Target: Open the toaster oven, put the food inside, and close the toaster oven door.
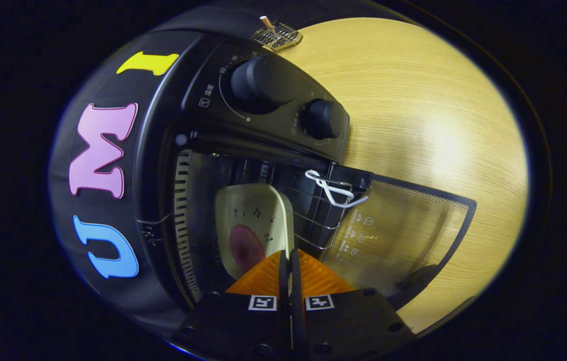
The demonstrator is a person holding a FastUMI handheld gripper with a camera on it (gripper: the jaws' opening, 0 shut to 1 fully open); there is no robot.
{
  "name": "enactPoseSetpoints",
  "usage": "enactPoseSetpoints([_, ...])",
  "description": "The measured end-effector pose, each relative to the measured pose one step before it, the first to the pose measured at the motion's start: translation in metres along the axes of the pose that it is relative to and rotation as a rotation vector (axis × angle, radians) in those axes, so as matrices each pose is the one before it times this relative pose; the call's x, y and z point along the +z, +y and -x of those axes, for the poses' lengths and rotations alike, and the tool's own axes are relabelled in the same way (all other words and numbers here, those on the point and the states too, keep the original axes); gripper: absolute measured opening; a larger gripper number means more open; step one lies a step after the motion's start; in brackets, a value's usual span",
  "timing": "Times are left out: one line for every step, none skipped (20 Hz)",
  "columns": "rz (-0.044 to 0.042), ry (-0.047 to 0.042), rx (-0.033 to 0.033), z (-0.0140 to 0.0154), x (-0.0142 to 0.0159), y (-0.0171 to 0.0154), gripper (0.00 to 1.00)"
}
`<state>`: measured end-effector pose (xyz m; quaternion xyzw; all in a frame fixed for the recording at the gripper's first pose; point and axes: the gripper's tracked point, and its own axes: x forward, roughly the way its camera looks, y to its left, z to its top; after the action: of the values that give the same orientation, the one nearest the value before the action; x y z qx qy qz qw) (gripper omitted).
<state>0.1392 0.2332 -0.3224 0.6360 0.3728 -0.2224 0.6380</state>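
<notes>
Jaws (289,260) pinching plate (256,220) | toaster oven (263,150) door (404,235) open | knobs (258,82)

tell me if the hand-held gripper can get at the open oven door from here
Probably yes. The hand-held gripper is shut on the plate rim inside the toaster oven; the glass door lies open beside it, nothing between them.

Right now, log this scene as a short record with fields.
oven door: open, lying flat on the wooden table
plate: inside the toaster oven, just ahead of the fingers
food: dark reddish piece on the plate
gripper: fingers closed on the plate's near rim
knobs: two, large knob, small knob
white tie: on the oven's wire rack
</notes>
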Motion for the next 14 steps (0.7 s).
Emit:
enactPoseSetpoints([-0.00959, 0.01767, 0.00950, -0.00600, -0.00364, 0.00147, 0.10])
enactPoseSetpoints([0.00230, -0.00716, 0.01685, 0.00873, -0.00279, 0.00457, 0.20])
enactPoseSetpoints([0.02970, -0.00974, 0.00049, 0.00495, 0.00150, -0.00254, 0.32])
enactPoseSetpoints([0.03917, 0.01374, 0.00748, 0.00876, -0.00286, -0.00160, 0.47])
enactPoseSetpoints([0.04064, 0.02196, 0.01147, 0.00677, -0.00465, -0.00264, 0.49])
enactPoseSetpoints([0.04562, 0.00815, 0.00942, 0.00752, -0.00369, -0.00396, 0.58])
enactPoseSetpoints([0.07263, 0.02071, -0.00185, 0.01027, -0.00659, -0.00776, 0.68])
enactPoseSetpoints([0.07199, 0.01746, 0.00264, 0.00889, -0.00860, -0.00505, 0.79])
enactPoseSetpoints([0.08000, 0.03681, 0.01490, 0.00804, -0.01340, -0.00231, 0.84])
enactPoseSetpoints([0.08880, 0.03937, 0.01733, 0.00857, -0.01359, -0.00103, 0.97])
enactPoseSetpoints([0.09761, 0.01864, -0.00802, 0.00677, -0.00943, -0.00518, 0.99])
enactPoseSetpoints([0.09680, 0.00370, -0.02213, 0.00442, -0.00531, -0.00723, 0.99])
enactPoseSetpoints([0.09335, 0.00875, -0.02424, 0.00565, -0.00773, -0.00657, 0.99])
enactPoseSetpoints([0.08320, 0.01355, -0.03078, 0.00457, -0.00979, -0.00671, 0.99])
